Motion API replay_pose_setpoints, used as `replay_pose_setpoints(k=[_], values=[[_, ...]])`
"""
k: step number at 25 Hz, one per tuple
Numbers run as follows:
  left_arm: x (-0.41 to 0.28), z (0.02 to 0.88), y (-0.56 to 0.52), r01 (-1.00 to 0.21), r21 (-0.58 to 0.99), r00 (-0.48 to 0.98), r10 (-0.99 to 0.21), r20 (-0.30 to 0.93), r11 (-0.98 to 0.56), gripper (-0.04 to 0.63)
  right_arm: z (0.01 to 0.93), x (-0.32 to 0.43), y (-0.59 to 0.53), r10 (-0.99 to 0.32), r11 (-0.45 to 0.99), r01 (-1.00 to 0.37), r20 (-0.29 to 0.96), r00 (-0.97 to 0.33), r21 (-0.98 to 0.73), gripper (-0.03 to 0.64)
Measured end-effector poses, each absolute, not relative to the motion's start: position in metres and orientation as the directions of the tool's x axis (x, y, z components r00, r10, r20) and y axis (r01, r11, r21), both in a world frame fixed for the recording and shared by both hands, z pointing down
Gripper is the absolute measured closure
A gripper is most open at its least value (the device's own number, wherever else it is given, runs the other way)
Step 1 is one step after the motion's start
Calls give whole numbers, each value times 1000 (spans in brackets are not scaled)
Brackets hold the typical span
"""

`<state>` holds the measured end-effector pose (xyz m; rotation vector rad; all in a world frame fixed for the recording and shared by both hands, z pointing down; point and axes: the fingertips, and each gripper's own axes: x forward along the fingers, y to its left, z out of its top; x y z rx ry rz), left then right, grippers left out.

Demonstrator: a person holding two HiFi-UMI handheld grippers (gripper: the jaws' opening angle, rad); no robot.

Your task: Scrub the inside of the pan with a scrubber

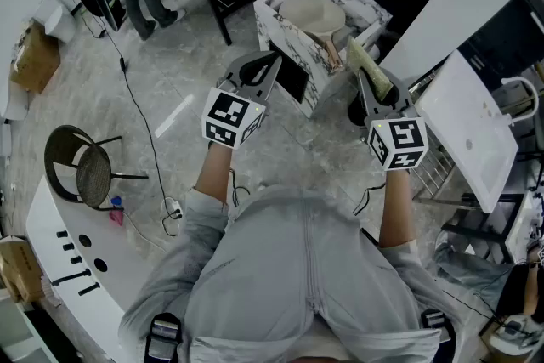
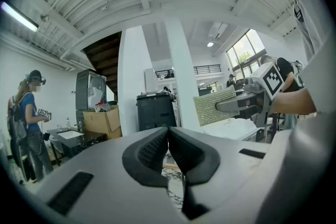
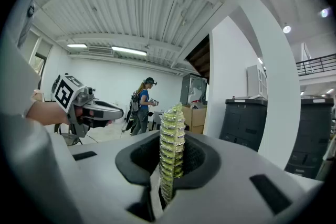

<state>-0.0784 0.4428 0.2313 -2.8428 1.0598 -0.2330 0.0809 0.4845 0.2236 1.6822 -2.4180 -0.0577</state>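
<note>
In the head view the pan (image 1: 311,14) lies in the recess of a marble-patterned counter (image 1: 274,28), handle toward the person, with nothing touching it. Both tools are raised in front of the body. The left gripper (image 1: 270,64) points toward the counter, and the right gripper (image 1: 372,86) carries the yellow-green scrubber (image 1: 368,64) – near the pan, but apart from it.

In the left gripper view the jaws are pressed together with nothing between them.

In the right gripper view the jaws pinch the scrubber, seen edge-on and standing upright.

I judge that scrubbing has not begun – this is the approach. The next move calls for lowering the scrubber into the pan, flat side on the inner surface. The empty gripper would probably need to open and steady the handle.
</note>
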Motion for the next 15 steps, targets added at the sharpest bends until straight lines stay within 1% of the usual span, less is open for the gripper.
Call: replay_pose_setpoints(k=[5, 10, 15], values=[[-84, 233, 444, -638, -150, 748, -654, 111, -755, 572, 226, 79, 485, -935, 344, -929, 136, -327, 135, 535], [-96, 234, 443, -637, -145, 750, -652, 110, -757, 572, 219, 70, 487, -935, 349, -935, 98, -342, 63, 535], [-116, 235, 441, -634, -143, 753, -648, 109, -760, 572, 217, 52, 486, -940, 336, -940, 93, -329, 65, 535]])
